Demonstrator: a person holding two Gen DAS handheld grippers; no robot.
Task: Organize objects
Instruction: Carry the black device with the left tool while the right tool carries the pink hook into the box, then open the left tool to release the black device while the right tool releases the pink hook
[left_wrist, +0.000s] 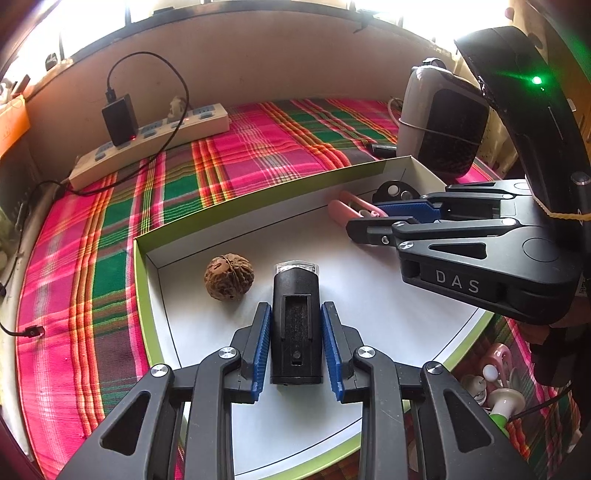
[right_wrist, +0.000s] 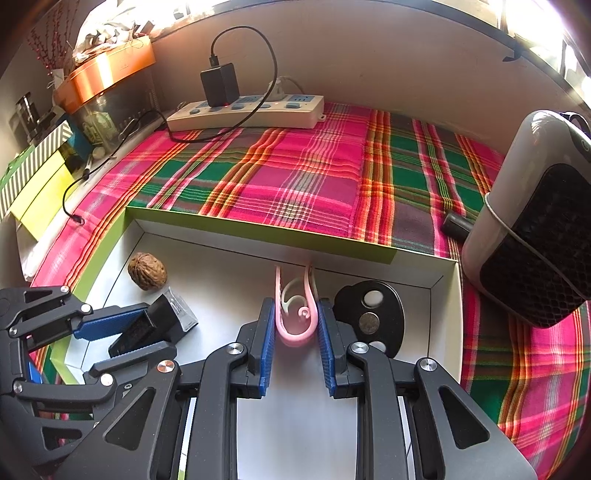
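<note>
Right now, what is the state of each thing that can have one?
left claw: shut on the black device, inside the box
right claw: shut on the pink clip, inside the box
walnut: resting loose in the box
charger: plugged into the power strip

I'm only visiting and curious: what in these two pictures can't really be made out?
- Black device, left view: sides covered by the left gripper pads; whether squeezed is unclear.
- Pink clip, right view: near end behind the right gripper.
- Black oval disc: partly hidden by a finger.
- Toys, left view: blurred at the edge.
</note>
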